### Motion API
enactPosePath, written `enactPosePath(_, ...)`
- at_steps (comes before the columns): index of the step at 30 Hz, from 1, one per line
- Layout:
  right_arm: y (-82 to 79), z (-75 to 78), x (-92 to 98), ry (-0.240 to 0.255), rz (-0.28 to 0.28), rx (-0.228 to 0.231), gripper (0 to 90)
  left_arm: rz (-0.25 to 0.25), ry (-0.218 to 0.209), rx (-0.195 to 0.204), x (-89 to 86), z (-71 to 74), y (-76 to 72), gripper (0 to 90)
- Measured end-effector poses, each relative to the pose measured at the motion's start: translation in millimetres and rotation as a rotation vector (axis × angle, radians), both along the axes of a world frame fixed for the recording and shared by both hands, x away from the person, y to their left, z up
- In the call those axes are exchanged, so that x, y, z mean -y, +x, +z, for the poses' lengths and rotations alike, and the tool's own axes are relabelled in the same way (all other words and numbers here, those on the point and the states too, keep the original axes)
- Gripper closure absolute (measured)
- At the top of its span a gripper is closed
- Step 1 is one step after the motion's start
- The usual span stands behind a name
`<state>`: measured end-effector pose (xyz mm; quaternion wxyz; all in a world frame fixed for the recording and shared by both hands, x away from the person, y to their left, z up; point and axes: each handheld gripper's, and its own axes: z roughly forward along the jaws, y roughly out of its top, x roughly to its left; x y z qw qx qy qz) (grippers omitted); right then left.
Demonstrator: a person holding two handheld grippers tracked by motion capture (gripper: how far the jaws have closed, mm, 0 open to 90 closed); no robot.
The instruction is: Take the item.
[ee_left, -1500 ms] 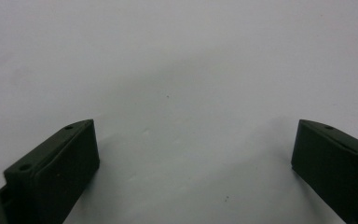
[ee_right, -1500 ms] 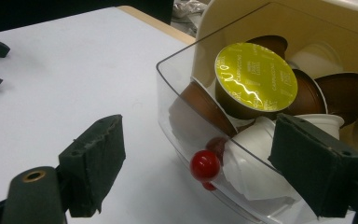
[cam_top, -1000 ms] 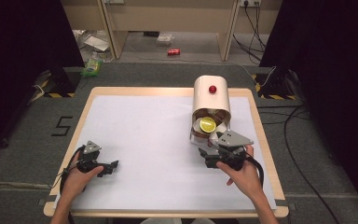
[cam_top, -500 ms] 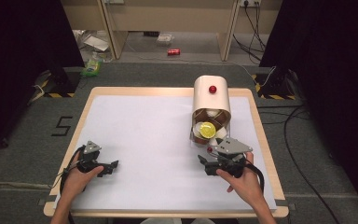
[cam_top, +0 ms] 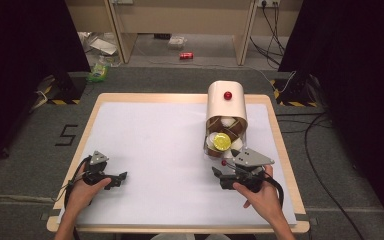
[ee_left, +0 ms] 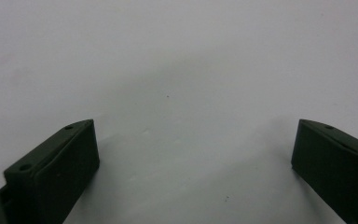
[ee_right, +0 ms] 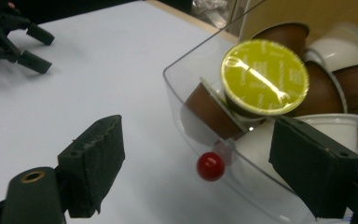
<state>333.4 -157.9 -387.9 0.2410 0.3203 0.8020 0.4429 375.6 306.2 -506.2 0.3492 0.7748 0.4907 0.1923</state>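
Note:
A cream capsule dispenser (cam_top: pixel 226 102) lies on its side at the right of the white table top (cam_top: pixel 155 140), mouth toward me. Its clear flap (ee_right: pixel 179 88) hangs open on the table, with a small red knob (ee_right: pixel 209 166) at its lip. Brown and white capsules fill the mouth, a yellow-lidded capsule (ee_right: pixel 264 77) on top. My right gripper (cam_top: pixel 219 177) is open just in front of the flap. Its jaws have just been closing a little; the red knob (cam_top: pixel 223 162) sits ahead between them, untouched. My left gripper (cam_top: pixel 120 181) rests open at the near left, nothing between its jaws (ee_left: pixel 193 140).
A second red knob (cam_top: pixel 227 95) sits on the dispenser's upper side. The table's wooden rim (cam_top: pixel 285 165) runs close to the right of my right hand. Beyond the far edge are cables, a red can (cam_top: pixel 186 55) and litter on the floor.
My right gripper has drawn back toward the near edge, away from the dispenser mouth. The left hand has stayed put.

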Motion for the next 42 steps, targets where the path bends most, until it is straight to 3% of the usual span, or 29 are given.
enactPosePath(2, 0.0, 3.9, 1.2, -0.002, -0.021, 0.033, 17.8, 0.0, 0.001, -0.001, 0.2, 0.0, -0.1, 0.3)
enactPosePath(7, 3.5, 5.8, 2.7, -0.005, -0.027, 0.048, 15.4, -0.001, 0.005, 0.001, 0.4, -0.1, 0.0, 0.1)
enactPosePath(19, 16.2, 15.0, -3.3, 0.017, -0.047, 0.043, 15.6, -0.001, 0.005, 0.001, 0.4, -0.1, 0.0, 0.1)
enactPosePath(28, 31.8, 20.8, -4.7, 0.024, -0.093, 0.03, 19.1, -0.001, 0.007, 0.001, 0.5, -0.1, 0.1, 0.1)
enactPosePath(42, 53.5, 14.4, -12.9, 0.007, -0.11, -0.002, 25.1, -0.001, 0.007, 0.001, 0.5, -0.1, 0.1, 0.1)
